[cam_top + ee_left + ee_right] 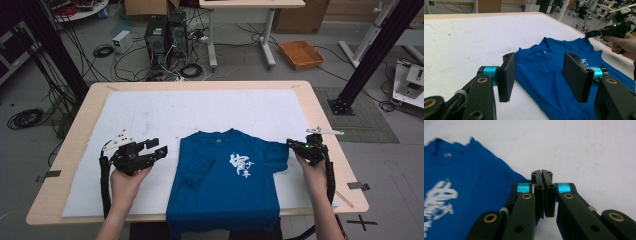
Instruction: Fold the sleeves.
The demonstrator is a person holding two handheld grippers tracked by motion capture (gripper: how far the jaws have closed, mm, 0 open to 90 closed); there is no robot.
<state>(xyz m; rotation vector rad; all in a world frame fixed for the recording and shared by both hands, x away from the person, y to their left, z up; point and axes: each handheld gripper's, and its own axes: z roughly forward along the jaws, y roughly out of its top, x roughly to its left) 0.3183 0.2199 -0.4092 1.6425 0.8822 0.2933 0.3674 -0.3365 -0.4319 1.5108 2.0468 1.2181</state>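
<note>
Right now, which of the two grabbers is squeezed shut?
The right gripper, at the blue T-shirt's right sleeve: its pads meet at the sleeve edge. The left gripper stands wide open above the shirt's other side.

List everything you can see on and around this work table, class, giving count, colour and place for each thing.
Blue cotton T-shirt with white print: one, front middle of the cloth, one sleeve folded in, hem over the edge.
White table cloth: one, covering the tabletop.
Light wooden table: one, centre.
Orange tray: one, floor beyond.
Black computer towers: two, floor beyond, among cables.
Left gripper: black, open, beside the shirt.
Right gripper: black, shut at the other sleeve's edge; whether cloth is pinched cannot be told.
</note>
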